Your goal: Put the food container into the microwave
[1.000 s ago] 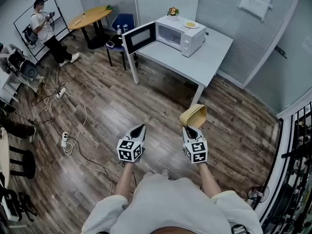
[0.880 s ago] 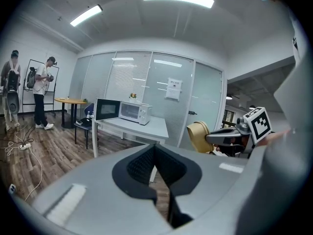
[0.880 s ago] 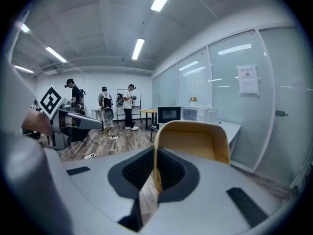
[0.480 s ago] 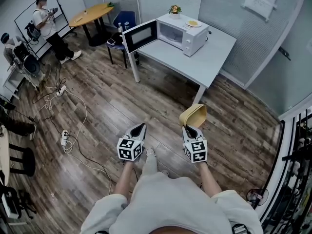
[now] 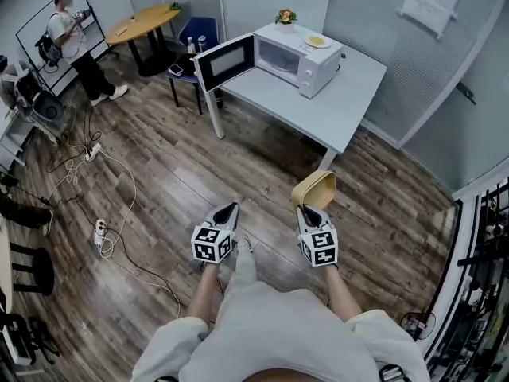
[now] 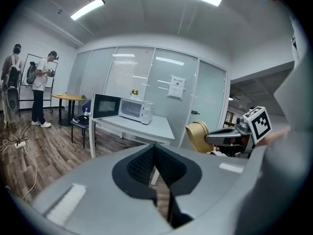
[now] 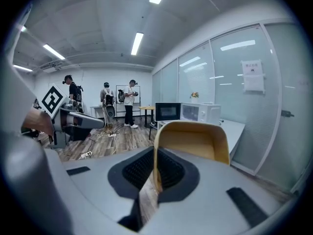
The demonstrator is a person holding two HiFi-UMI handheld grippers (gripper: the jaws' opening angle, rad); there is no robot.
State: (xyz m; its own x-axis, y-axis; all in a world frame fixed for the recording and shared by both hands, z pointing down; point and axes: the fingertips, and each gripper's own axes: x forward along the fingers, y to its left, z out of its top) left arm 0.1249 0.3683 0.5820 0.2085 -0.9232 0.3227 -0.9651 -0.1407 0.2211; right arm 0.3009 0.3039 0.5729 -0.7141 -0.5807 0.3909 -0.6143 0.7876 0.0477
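Right gripper (image 5: 311, 208): I read its jaws as pinched narrow on one side wall of the food container, with the wall's edge between the pads.
Food container (image 5: 315, 189): a tan, open-topped tub, tilted, so that the right gripper view looks into it. It is carried in the air at 12 o'clock of the right gripper, over the wood floor and well apart from the microwave.
Left gripper (image 5: 227, 208): jaws together with nothing between them. It sits at 9 o'clock of the right gripper.
Microwave (image 5: 301, 56): white, at 12 o'clock from me, standing on the grey table (image 5: 338, 106). Its door (image 5: 227, 60) is swung open toward 9 o'clock.
Microwave top: a small plate (image 5: 316, 41) with something yellow on it, possibly food, though I cannot tell at this size. A potted flower (image 5: 285, 17) stands at the back.
Far 10 o'clock: a standing person (image 5: 70, 37), a round wooden table (image 5: 145, 24) and a blue chair (image 5: 197, 34).
Floor at 9 o'clock: white cables (image 5: 111, 173) and a power strip (image 5: 100, 231).
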